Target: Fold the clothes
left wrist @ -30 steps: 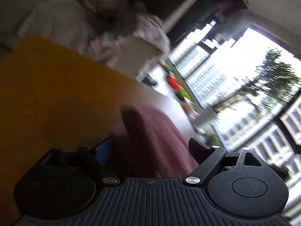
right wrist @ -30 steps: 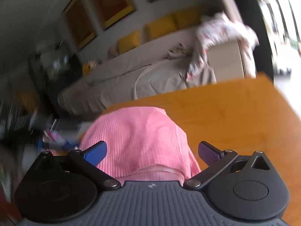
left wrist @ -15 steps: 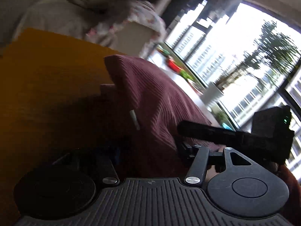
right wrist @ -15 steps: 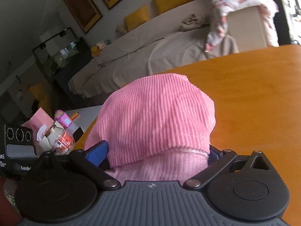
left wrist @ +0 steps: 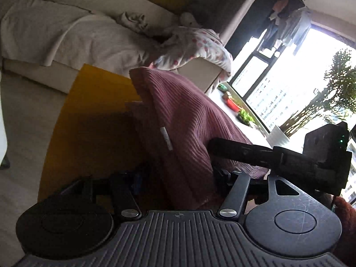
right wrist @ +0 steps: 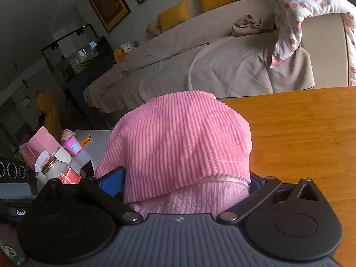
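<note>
Both grippers swing left with cloth (right wrist: 178,138) | left (left wrist: 175,178) opening, right (right wrist: 184,180) clamped on cloth | I judge fold mid-way over table (right wrist: 300,129), unfinished

left wrist: faces window, close | right wrist: faces sofa (right wrist: 200,66), close | shared: table (right wrist: 300,133)

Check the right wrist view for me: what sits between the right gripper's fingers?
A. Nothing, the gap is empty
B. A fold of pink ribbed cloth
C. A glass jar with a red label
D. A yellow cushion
B: the pink ribbed cloth fills the gap of the right gripper, bulging up over both blue-padded fingers, above the wooden table.
</note>
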